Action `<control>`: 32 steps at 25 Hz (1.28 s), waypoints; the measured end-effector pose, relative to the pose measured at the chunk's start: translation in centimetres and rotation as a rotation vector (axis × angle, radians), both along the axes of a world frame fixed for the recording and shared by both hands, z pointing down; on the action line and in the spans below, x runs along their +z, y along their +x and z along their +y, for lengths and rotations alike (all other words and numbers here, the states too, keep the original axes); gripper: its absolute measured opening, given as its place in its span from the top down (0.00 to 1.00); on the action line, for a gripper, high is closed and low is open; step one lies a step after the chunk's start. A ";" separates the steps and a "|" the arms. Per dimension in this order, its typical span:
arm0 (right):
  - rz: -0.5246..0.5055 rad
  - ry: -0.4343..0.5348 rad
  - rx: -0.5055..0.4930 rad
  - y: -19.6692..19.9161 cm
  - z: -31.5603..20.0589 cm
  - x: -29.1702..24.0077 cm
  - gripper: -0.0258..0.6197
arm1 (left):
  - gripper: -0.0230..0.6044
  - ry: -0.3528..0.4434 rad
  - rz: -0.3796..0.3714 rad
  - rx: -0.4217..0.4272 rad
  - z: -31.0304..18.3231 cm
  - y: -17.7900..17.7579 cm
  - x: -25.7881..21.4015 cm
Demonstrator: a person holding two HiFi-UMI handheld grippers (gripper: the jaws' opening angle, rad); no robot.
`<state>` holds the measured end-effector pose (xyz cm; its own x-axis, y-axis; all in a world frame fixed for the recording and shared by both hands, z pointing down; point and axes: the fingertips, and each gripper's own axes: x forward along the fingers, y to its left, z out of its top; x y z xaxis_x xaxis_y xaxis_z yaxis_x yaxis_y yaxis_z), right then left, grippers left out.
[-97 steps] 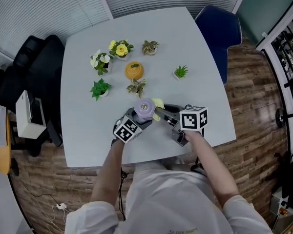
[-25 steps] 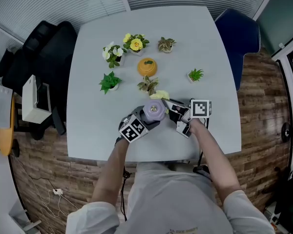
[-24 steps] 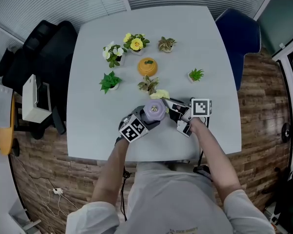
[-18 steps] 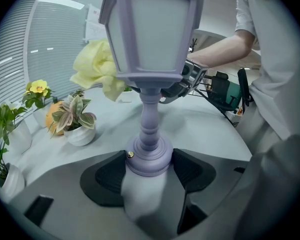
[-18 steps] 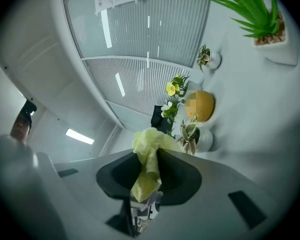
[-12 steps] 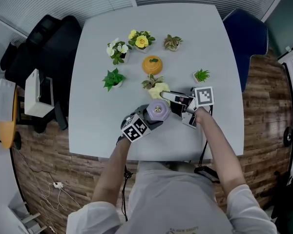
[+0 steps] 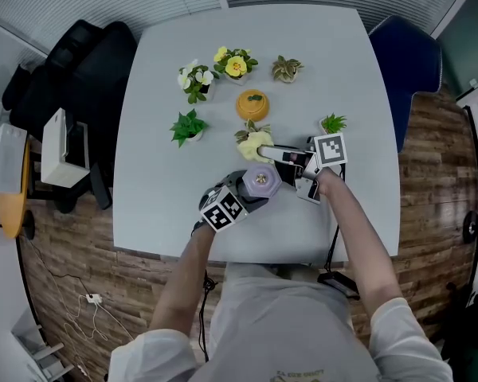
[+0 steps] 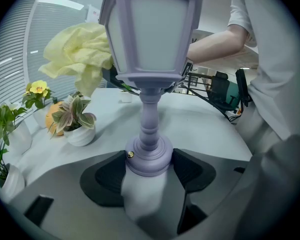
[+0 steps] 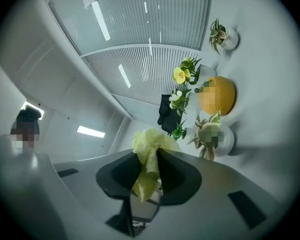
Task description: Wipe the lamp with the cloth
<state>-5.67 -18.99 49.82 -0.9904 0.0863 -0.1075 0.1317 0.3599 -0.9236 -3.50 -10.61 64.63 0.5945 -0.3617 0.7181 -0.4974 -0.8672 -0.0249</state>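
A small lilac lantern-shaped lamp [image 7: 260, 181] [image 8: 149, 59] stands upright in my left gripper [image 7: 243, 197] [image 8: 149, 170], which is shut on its round base. A crumpled yellow cloth [image 7: 257, 144] [image 9: 149, 159] [image 8: 82, 51] is pinched in my right gripper [image 7: 275, 155] [image 9: 150, 171]. In the left gripper view the cloth hangs at the lamp shade's left side, close to it or touching. In the head view the cloth sits just beyond the lamp, by a leafy pot.
On the white table [image 7: 167, 173] stand several small potted plants: a variegated one [image 7: 247, 132] right by the cloth, a green one [image 7: 188, 126], flowering ones [image 7: 235, 64], another [image 7: 331, 122] by my right hand, and an orange pumpkin ornament [image 7: 253, 104]. A blue chair [image 7: 406, 54] stands right.
My right gripper has carried the cloth from beside the lamp's top to a spot farther up the table, toward the variegated plant. The left gripper with the lamp has barely shifted.
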 end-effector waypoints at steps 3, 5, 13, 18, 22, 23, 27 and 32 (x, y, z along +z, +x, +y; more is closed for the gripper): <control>0.005 -0.001 -0.038 -0.4 0.6 -0.1 0.80 | 0.48 -0.003 0.000 0.002 0.1 0.1 0.0; 0.010 -0.005 -0.049 -0.5 0.8 0.1 0.80 | 0.48 -0.004 -0.001 0.002 0.1 0.0 0.0; 0.016 0.013 -0.067 -0.5 0.9 0.4 0.80 | 0.48 -0.004 0.001 0.001 0.0 0.0 0.0; 0.115 0.081 -0.105 -0.6 1.7 2.1 0.80 | 0.48 -0.002 0.001 0.000 -0.1 0.0 0.0; 0.180 0.098 -0.100 -0.4 1.8 3.4 0.80 | 0.48 -0.001 0.001 0.001 -0.1 0.0 0.0; 0.196 0.107 -0.100 -0.3 1.8 3.7 0.80 | 0.48 -0.002 0.000 0.001 -0.1 0.0 0.0; 0.223 0.124 -0.076 -0.1 1.6 4.3 0.80 | 0.48 -0.005 -0.001 0.001 -0.1 -0.1 0.1; 0.236 0.133 -0.033 0.4 1.5 4.6 0.80 | 0.48 -0.007 -0.001 0.002 -0.1 -0.1 0.0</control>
